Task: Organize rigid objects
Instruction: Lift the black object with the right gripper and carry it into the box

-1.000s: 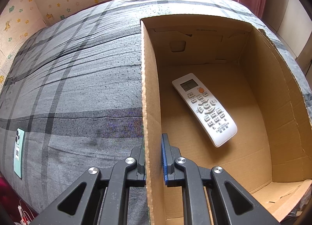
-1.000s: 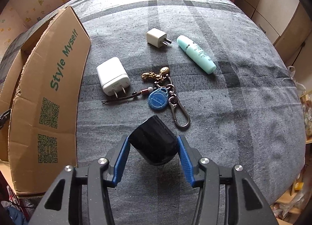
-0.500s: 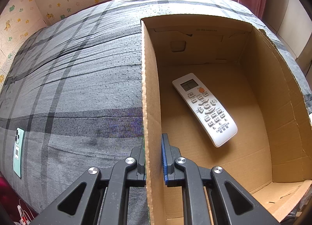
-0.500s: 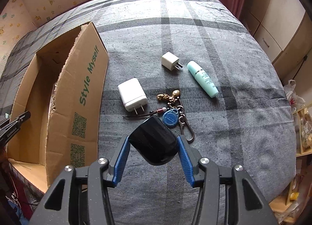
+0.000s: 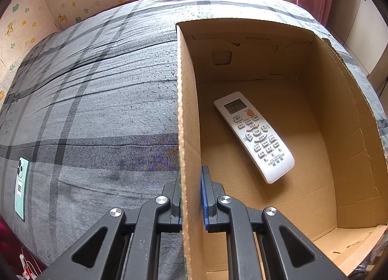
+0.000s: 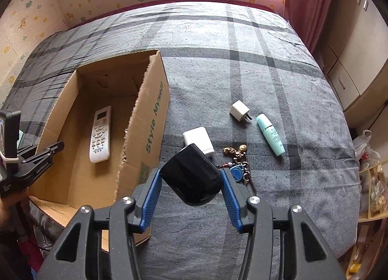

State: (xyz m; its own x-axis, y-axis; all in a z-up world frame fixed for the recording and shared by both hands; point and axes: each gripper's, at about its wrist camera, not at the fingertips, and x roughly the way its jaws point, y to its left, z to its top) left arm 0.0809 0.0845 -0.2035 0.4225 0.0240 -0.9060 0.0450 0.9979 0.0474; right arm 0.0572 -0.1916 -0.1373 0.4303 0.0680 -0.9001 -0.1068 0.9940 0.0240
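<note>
Phone: at the far left of my left wrist view I see a mint-green phone (image 5: 21,188) lying flat on the grey plaid bedcover (image 5: 97,100), well apart from the box, with a small white barcode sticker on its back.
Left gripper: my left gripper (image 5: 191,197) is clenched on the left wall of the cardboard box (image 5: 186,120), one blue pad inside and one outside.
Box: open-topped brown carton on the bed; its torn right wall reads "Style Myself" in green, with QR codes below.
Remote: a white remote control (image 5: 254,135) lies flat on the box floor, small grey screen at the far end, one orange button, the rest white keys with small print I cannot read.
Right gripper: my right gripper (image 6: 191,184) grasps a glossy black rounded object (image 6: 192,174), held tilted above the bedcover just right of the box.
In the way: the box's right wall stands between the black object and the box floor.
Loose items: past the black object lie a large white charger (image 6: 198,138), a small white plug adapter (image 6: 240,110), a keyring with blue fob and gold charms (image 6: 238,162), and, furthest right, a mint tube (image 6: 270,134) whose print is illegible.
</note>
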